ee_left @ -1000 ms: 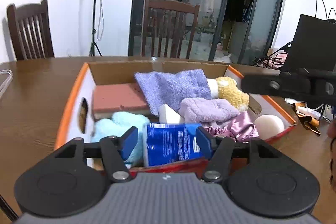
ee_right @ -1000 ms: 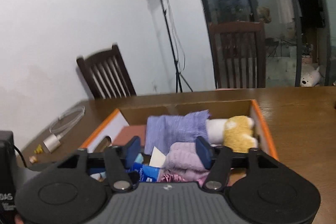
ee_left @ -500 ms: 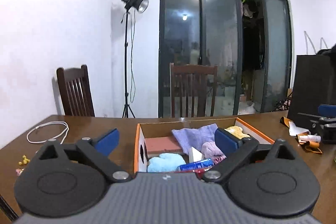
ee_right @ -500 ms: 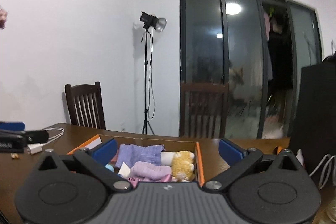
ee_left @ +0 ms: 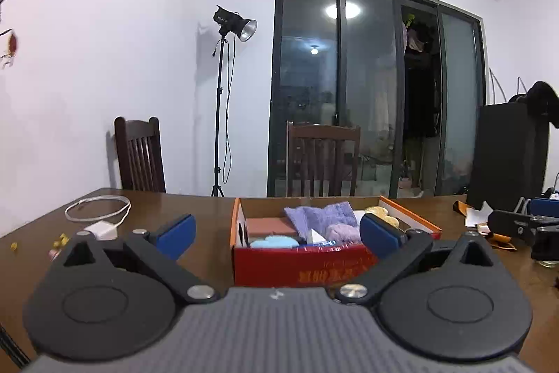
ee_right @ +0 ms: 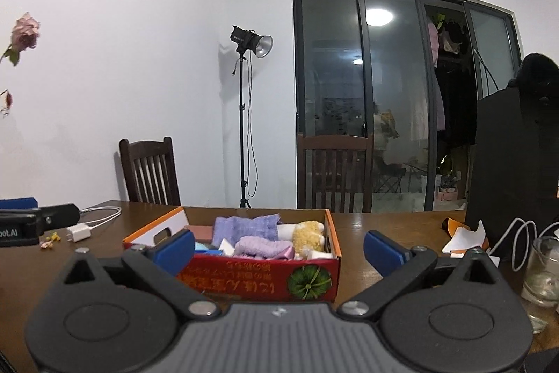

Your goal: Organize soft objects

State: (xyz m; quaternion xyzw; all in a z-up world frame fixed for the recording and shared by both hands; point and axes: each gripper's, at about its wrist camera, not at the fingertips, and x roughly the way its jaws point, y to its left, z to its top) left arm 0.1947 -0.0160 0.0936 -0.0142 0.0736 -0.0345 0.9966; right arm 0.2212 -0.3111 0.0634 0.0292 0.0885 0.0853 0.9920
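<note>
Both grippers, the left gripper and the right gripper, stood spread wide and held nothing, pulled back from the box since a second earlier, when their jaws were narrower. The box sat on the table just beyond them, long axis running near to far, with cloths and a yellow plush toy inside.

red box on table | holds purple cloths, yellow plush

Both wrist views look level across the table at the box, near.
</note>
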